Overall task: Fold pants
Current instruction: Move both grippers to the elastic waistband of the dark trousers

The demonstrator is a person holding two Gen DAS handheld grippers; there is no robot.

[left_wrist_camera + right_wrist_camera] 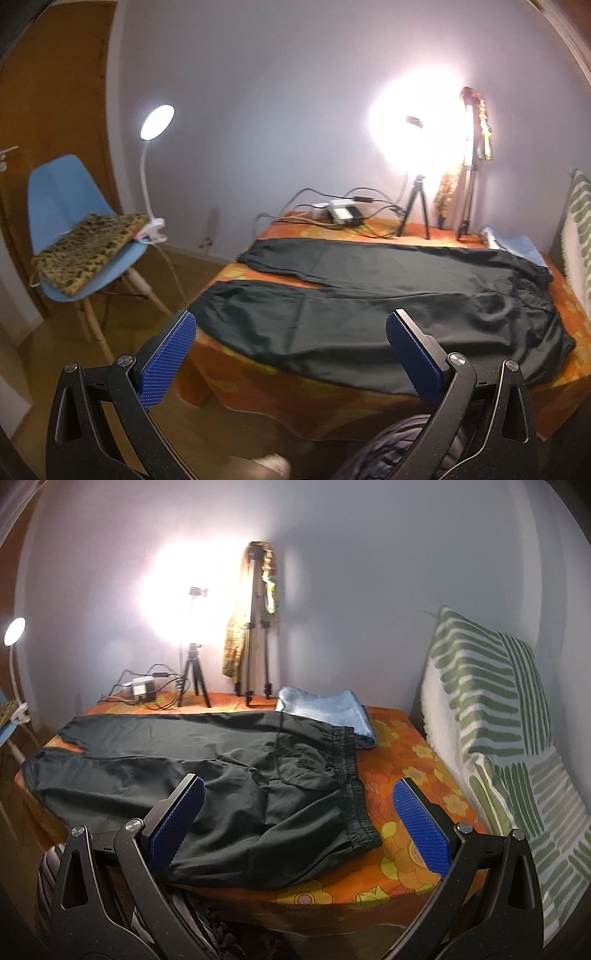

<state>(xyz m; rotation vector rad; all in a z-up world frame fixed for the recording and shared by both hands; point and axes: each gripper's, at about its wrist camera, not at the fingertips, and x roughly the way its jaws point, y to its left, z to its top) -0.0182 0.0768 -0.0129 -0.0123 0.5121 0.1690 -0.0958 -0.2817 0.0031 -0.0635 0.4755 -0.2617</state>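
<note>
Black pants [369, 306] lie spread flat on the orange flowered bed [332, 398], legs to the left, waistband to the right. They also show in the right wrist view [221, 775], on the bed cover [406, 849]. My left gripper [291, 339] is open and empty, held above the near leg's front edge. My right gripper [299, 801] is open and empty, held above the hip and waistband [354, 782] at the near edge. Neither touches the cloth.
A folded light-blue garment [325, 709] lies behind the waistband. Two tripods [192, 679] [255, 627], a bright lamp, a power strip and cables [144, 690] stand at the bed's back. A striped pillow [498, 709] leans right. A blue chair [74, 229] with clip lamp stands left.
</note>
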